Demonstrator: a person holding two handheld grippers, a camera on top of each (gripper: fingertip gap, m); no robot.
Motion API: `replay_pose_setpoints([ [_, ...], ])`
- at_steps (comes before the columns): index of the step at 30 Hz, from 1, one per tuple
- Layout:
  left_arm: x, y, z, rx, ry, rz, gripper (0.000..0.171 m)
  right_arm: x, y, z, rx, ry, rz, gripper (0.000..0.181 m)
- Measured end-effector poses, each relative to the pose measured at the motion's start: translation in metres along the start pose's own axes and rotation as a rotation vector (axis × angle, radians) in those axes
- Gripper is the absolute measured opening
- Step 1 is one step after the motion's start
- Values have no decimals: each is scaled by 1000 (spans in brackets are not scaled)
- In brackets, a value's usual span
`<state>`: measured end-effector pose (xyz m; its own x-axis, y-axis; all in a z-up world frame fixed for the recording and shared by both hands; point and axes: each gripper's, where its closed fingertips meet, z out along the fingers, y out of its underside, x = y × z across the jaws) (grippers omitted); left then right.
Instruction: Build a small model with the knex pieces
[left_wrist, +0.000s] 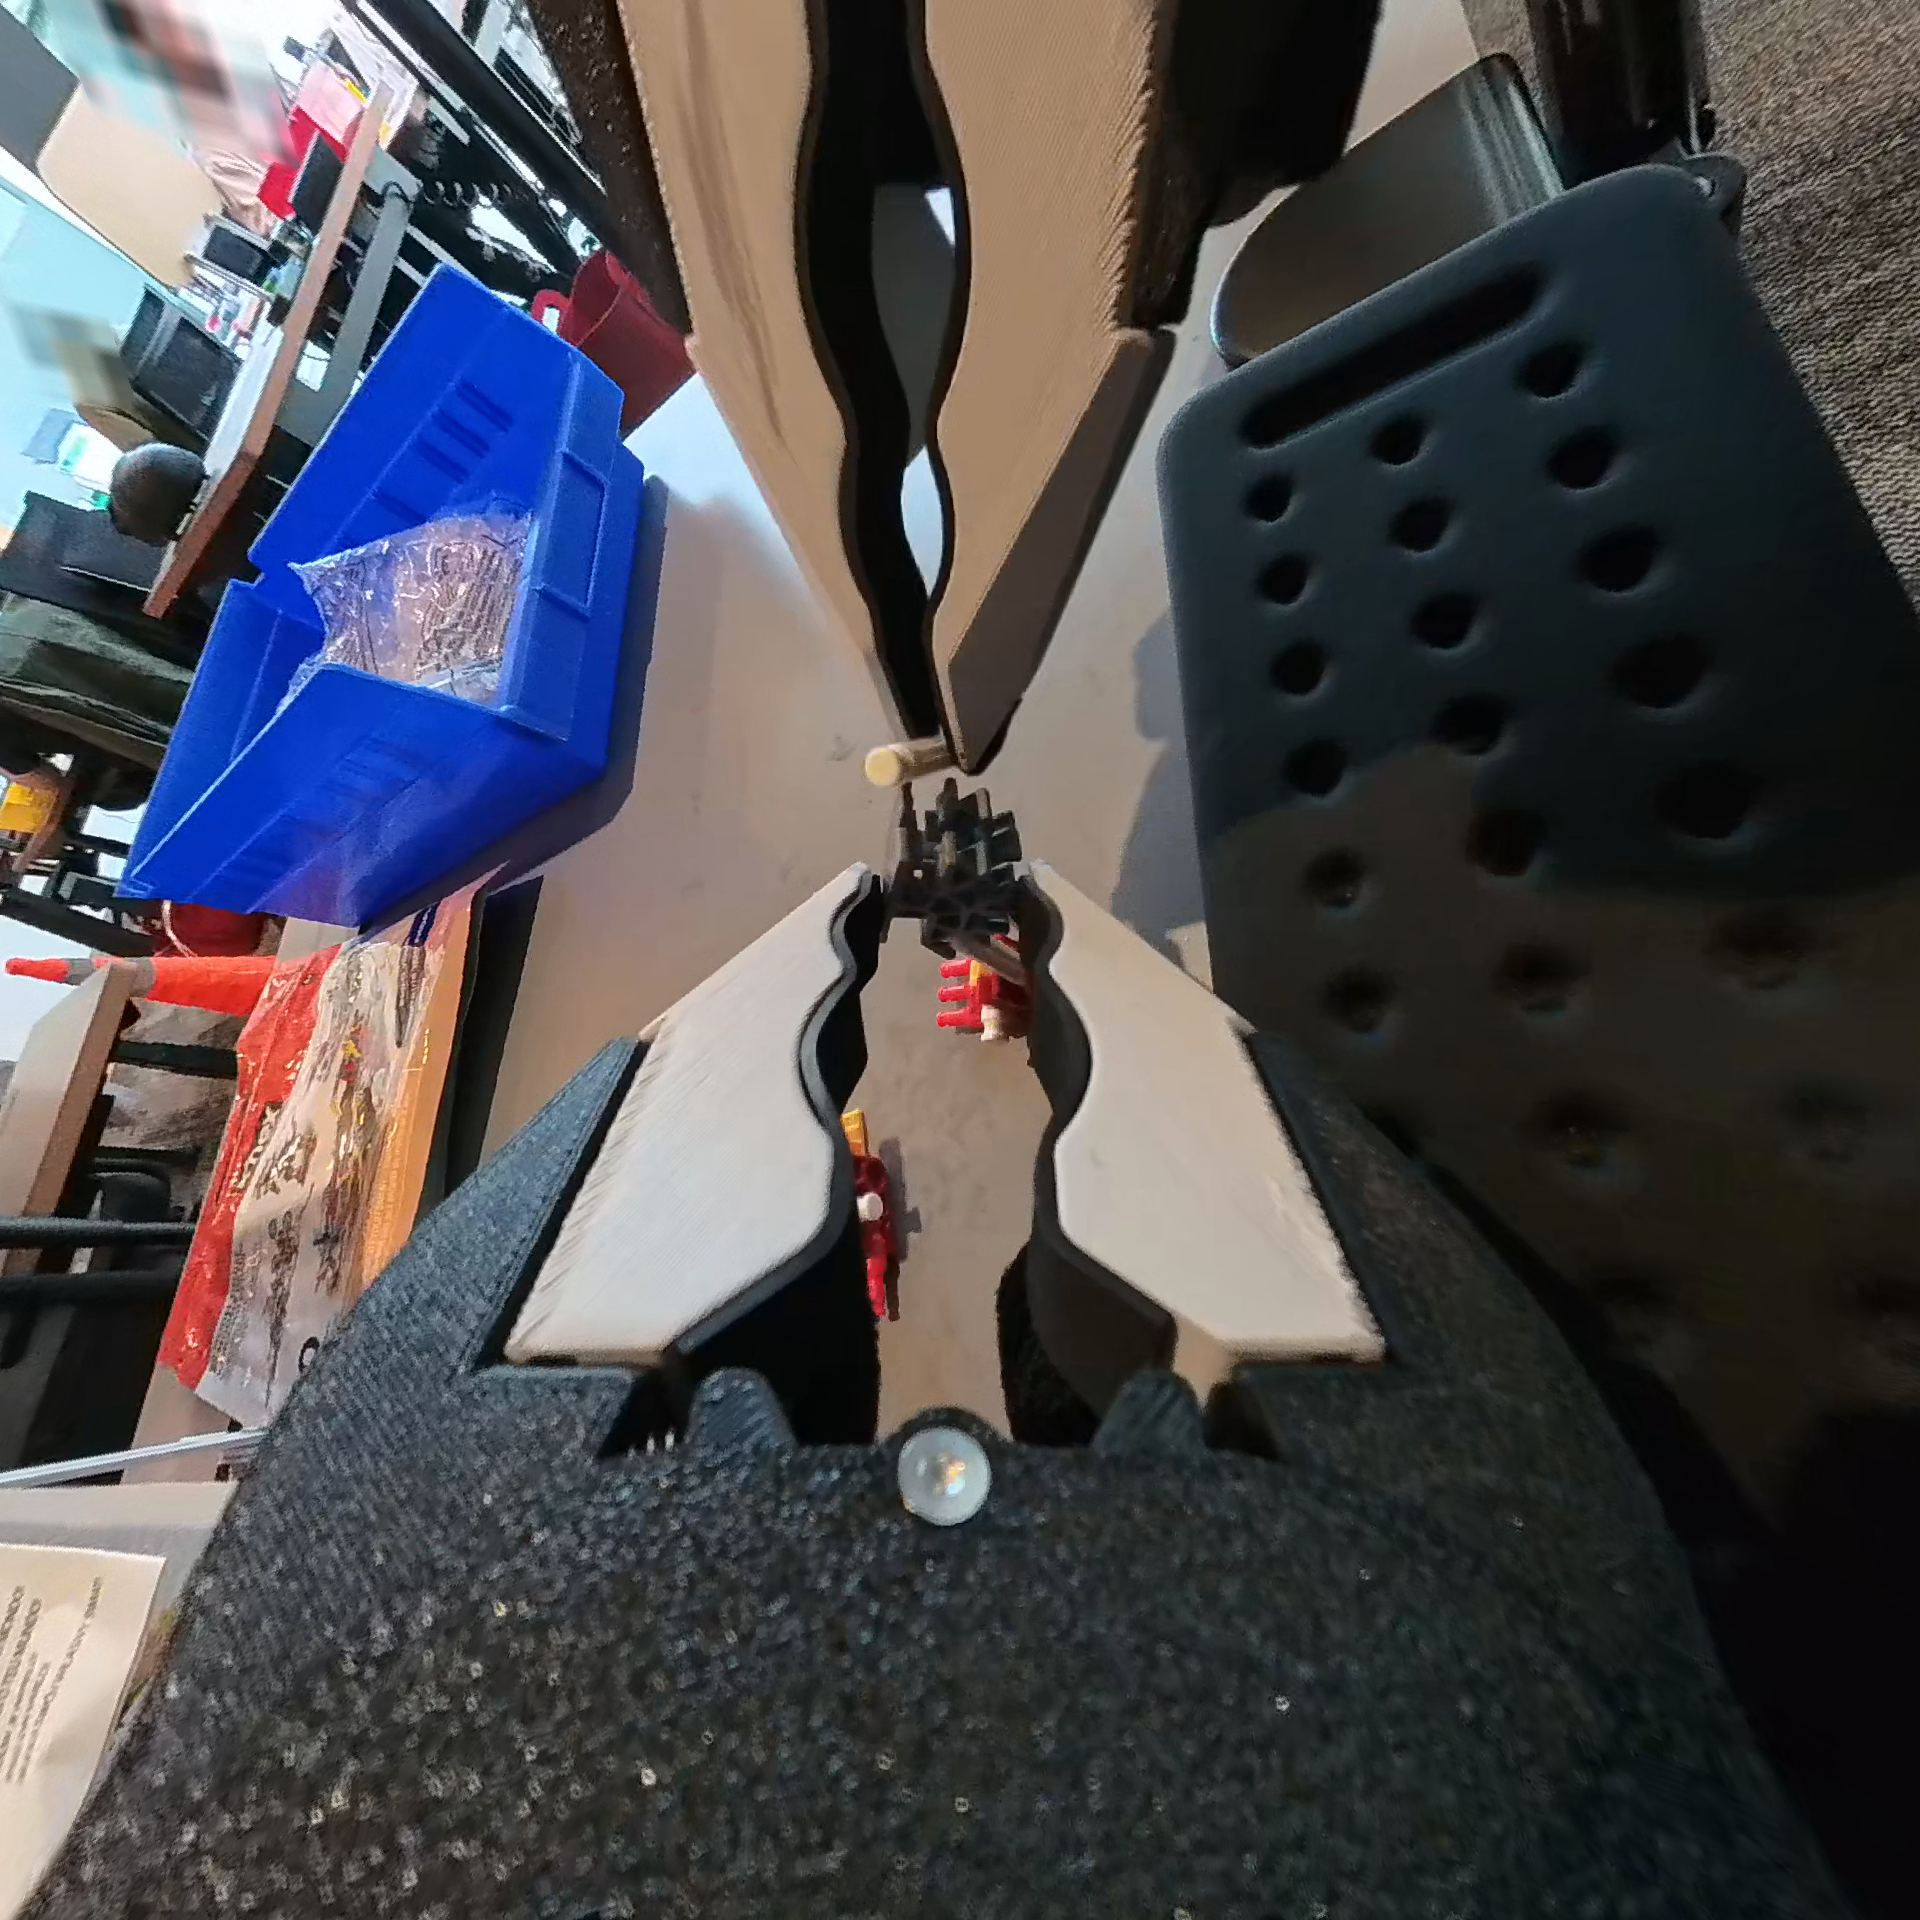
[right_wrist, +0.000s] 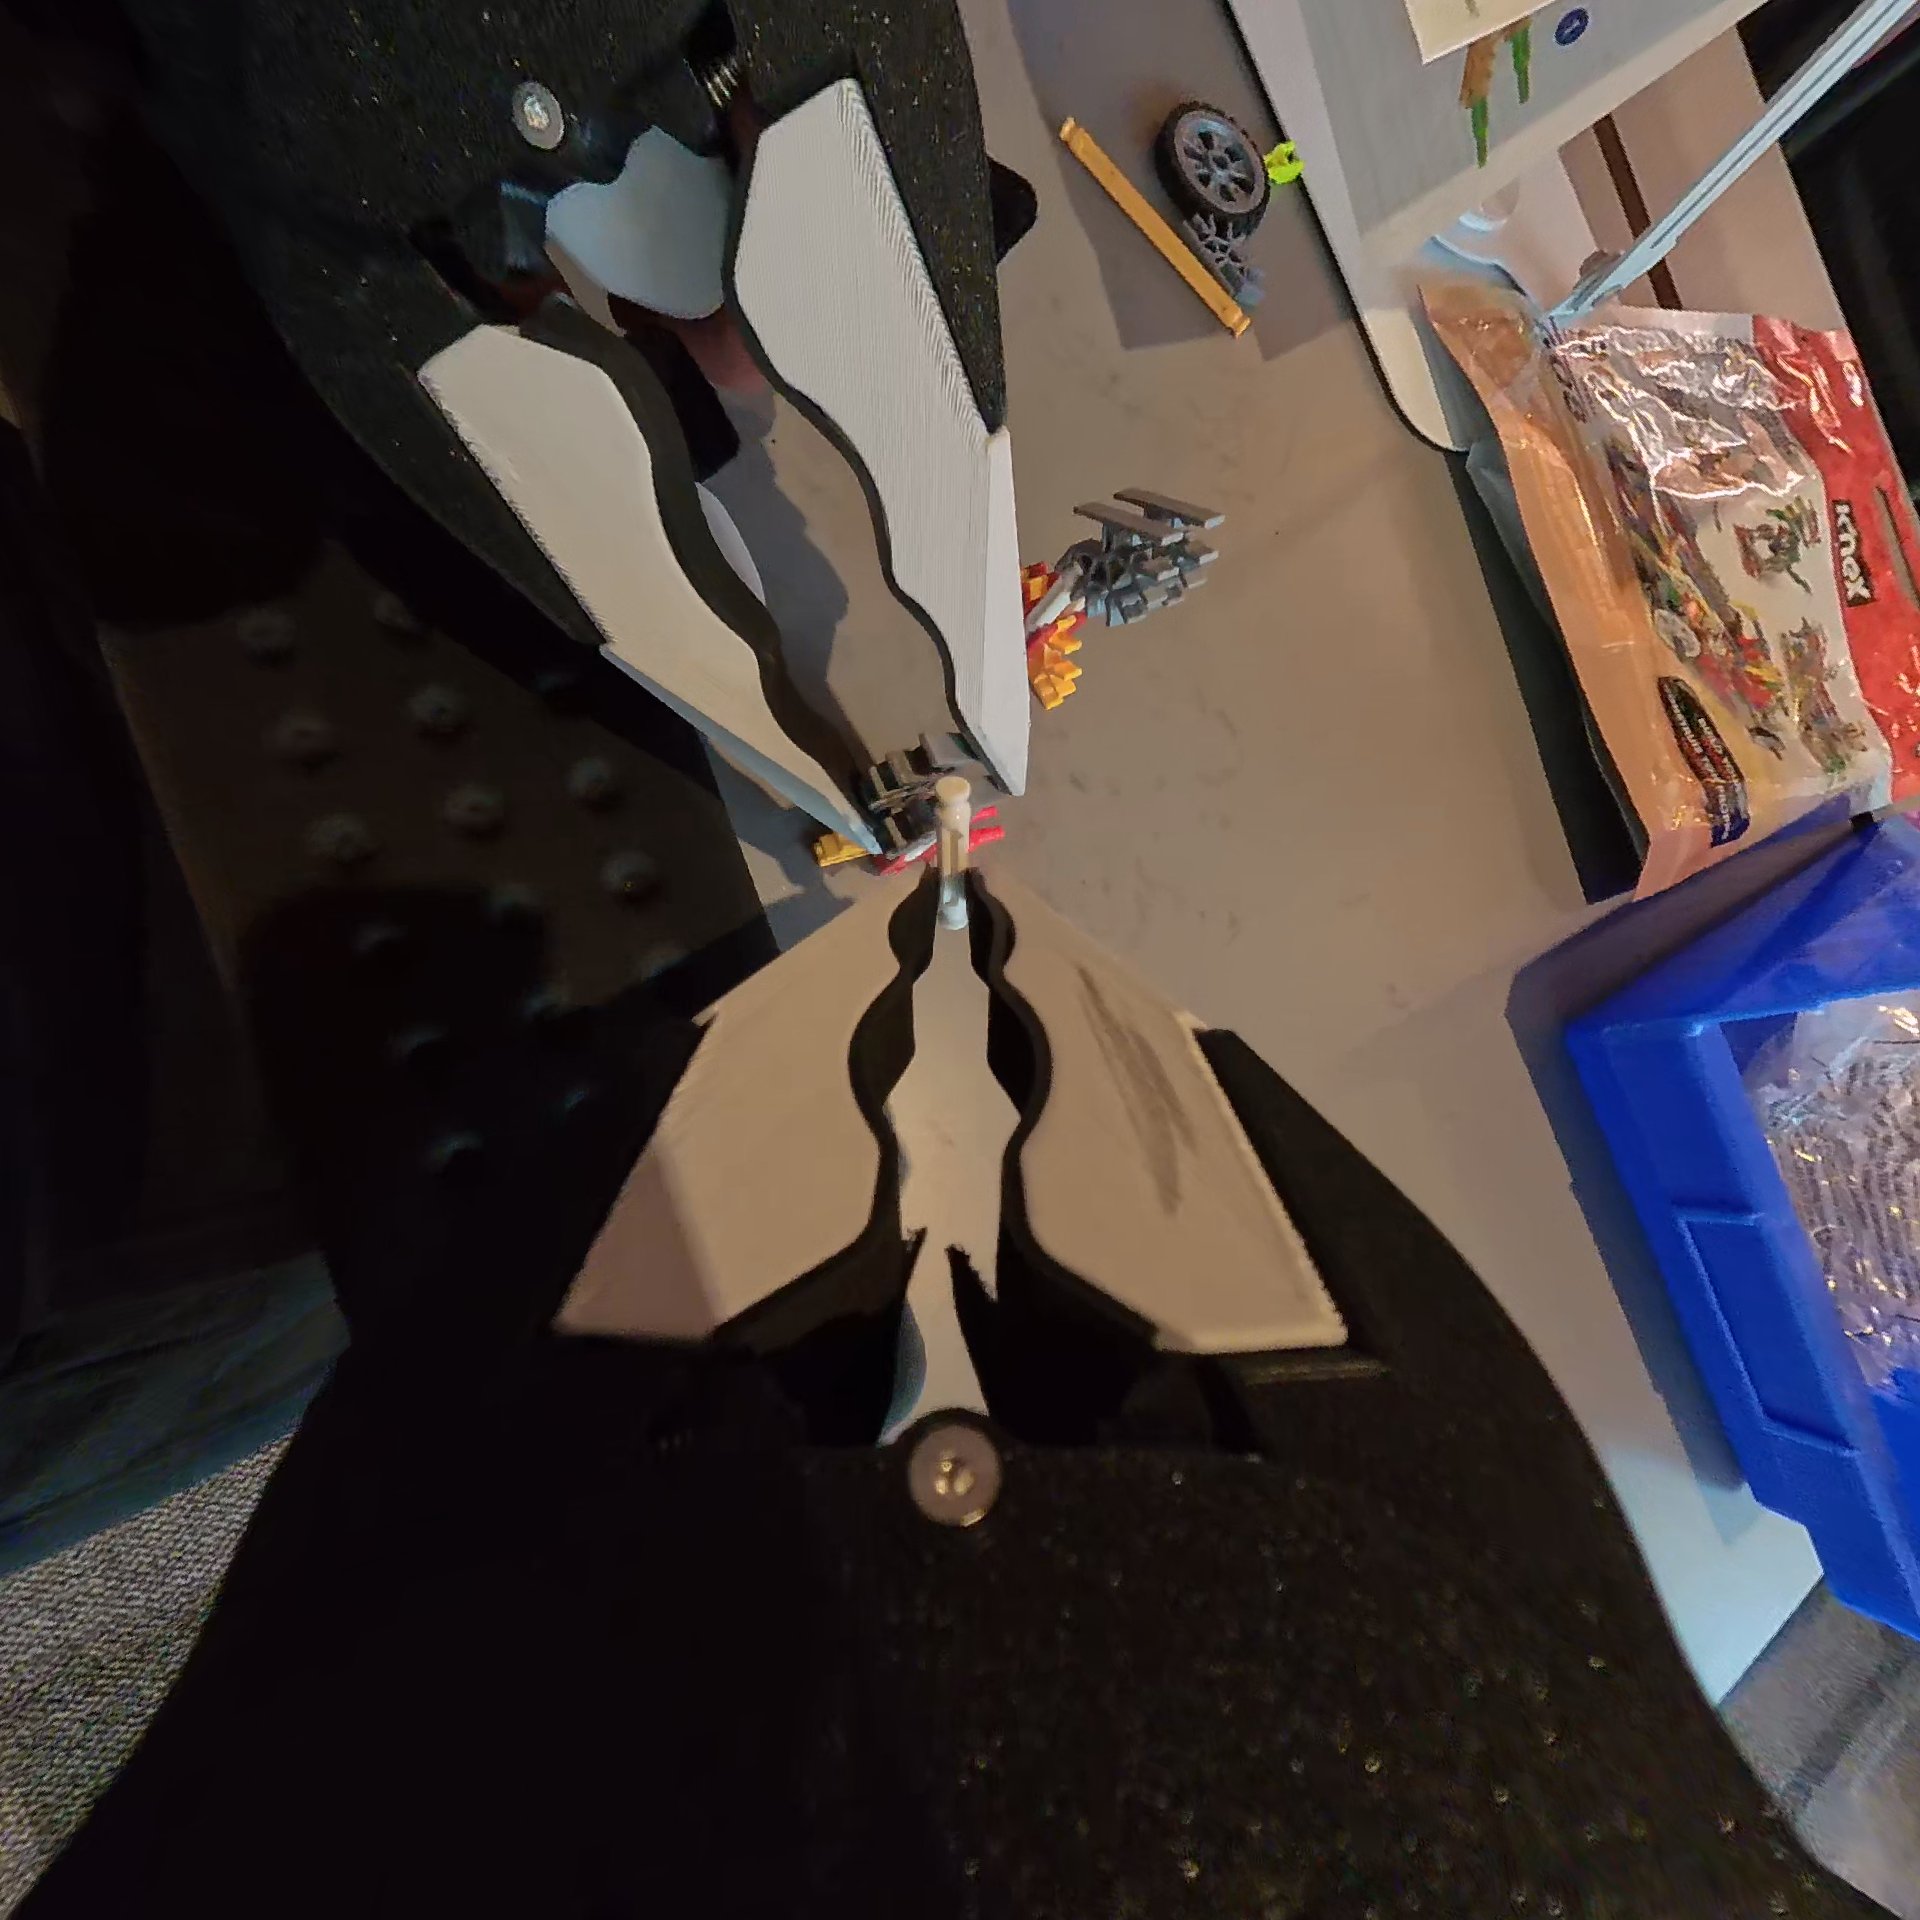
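My left gripper (left_wrist: 951, 883) is shut on a dark grey toy connector piece (left_wrist: 956, 868) with red and yellow parts (left_wrist: 977, 992) joined behind it. My right gripper (right_wrist: 954, 899) is shut on a short white rod (right_wrist: 952, 847) that stands up from its tips. The two grippers meet tip to tip above the table. In the left wrist view the right gripper (left_wrist: 940, 743) comes down from the top with the rod's end (left_wrist: 902, 765) just above the connector. In the right wrist view the left gripper (right_wrist: 935, 779) holds the connector (right_wrist: 909, 784) right at the rod's head.
A blue bin (left_wrist: 416, 644) with a clear bag (left_wrist: 436, 603) stands on the table (left_wrist: 727, 675), next to a red and orange parts bag (right_wrist: 1714, 582). A grey, red and yellow assembly (right_wrist: 1127, 577), a wheel (right_wrist: 1216, 166) and a yellow rod (right_wrist: 1153, 223) lie further off. A black perforated chair (left_wrist: 1507, 623) is beside the table. The tips of both grippers are at nearly the same place.
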<state>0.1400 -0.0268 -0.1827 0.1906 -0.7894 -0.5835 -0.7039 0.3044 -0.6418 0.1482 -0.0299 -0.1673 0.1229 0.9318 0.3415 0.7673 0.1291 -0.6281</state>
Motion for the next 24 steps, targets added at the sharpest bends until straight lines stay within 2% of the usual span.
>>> replay_pose_setpoints([
  [17, -4, 1, 5, 20, 26, 35, 26, -4, -10, -11, 58, 11, 46, 5],
  [24, -6, 1, 7, 37, 27, 3, 26, 4, -18, -21, 106, 13, 68, 5],
])
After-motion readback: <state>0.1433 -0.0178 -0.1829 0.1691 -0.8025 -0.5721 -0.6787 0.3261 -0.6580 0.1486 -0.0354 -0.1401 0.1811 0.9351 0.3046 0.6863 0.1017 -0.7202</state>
